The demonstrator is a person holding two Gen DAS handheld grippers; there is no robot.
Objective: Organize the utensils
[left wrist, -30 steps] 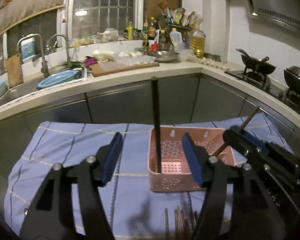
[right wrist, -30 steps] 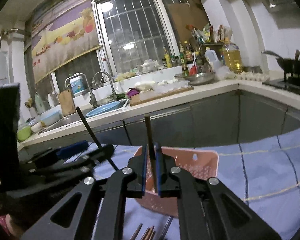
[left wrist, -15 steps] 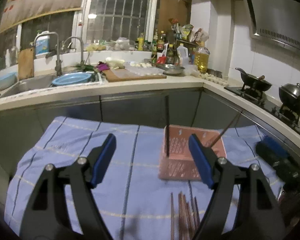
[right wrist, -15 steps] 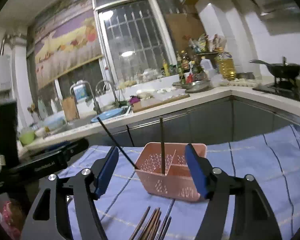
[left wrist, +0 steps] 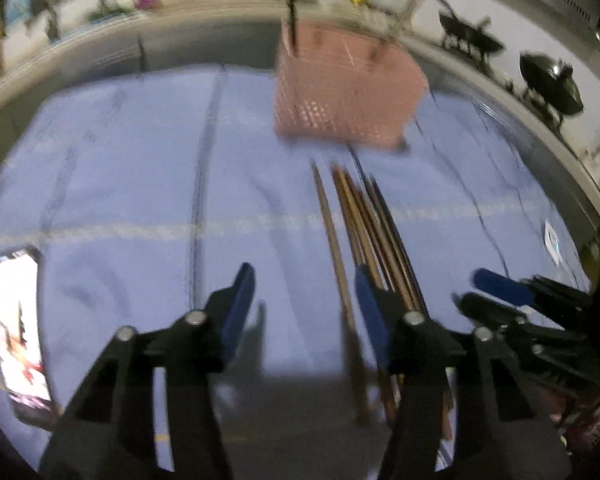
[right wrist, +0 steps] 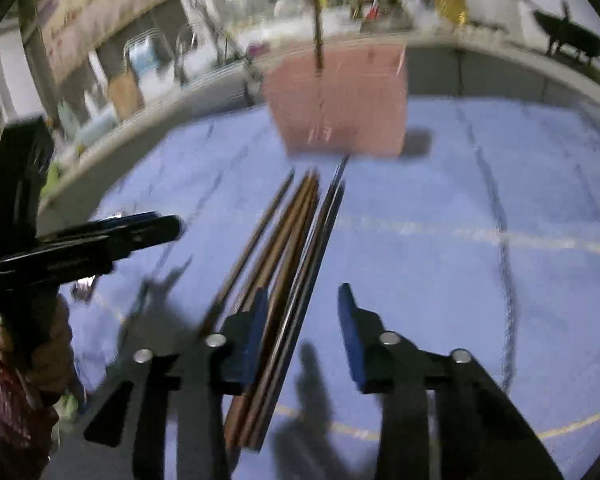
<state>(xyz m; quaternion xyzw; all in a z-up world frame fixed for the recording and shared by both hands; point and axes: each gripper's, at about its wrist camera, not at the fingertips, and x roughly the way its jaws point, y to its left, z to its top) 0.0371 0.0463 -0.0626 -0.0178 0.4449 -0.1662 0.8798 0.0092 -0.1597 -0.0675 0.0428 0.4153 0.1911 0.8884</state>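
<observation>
Several brown and dark chopsticks (left wrist: 364,232) lie in a bundle on the blue cloth (left wrist: 140,184), pointing at a pink perforated basket (left wrist: 348,92) that holds upright chopsticks (left wrist: 291,8). My left gripper (left wrist: 304,300) is open and empty, low over the near ends, with one brown stick between its fingers. My right gripper (right wrist: 300,320) is open and empty over the same bundle (right wrist: 296,240); its left finger (right wrist: 252,336) covers part of it. The basket (right wrist: 340,104) shows blurred in the right wrist view. Each gripper appears in the other's view.
A phone with a lit screen (left wrist: 20,332) lies on the cloth at the left. A kitchen counter (left wrist: 100,40) curves behind the table, with a sink at the left and woks on a stove (left wrist: 548,80) at the right.
Both grippers have dropped and tilted down from the basket toward the chopsticks on the cloth. The right gripper let go of its chopstick into the basket and opened. The views are motion-blurred.
</observation>
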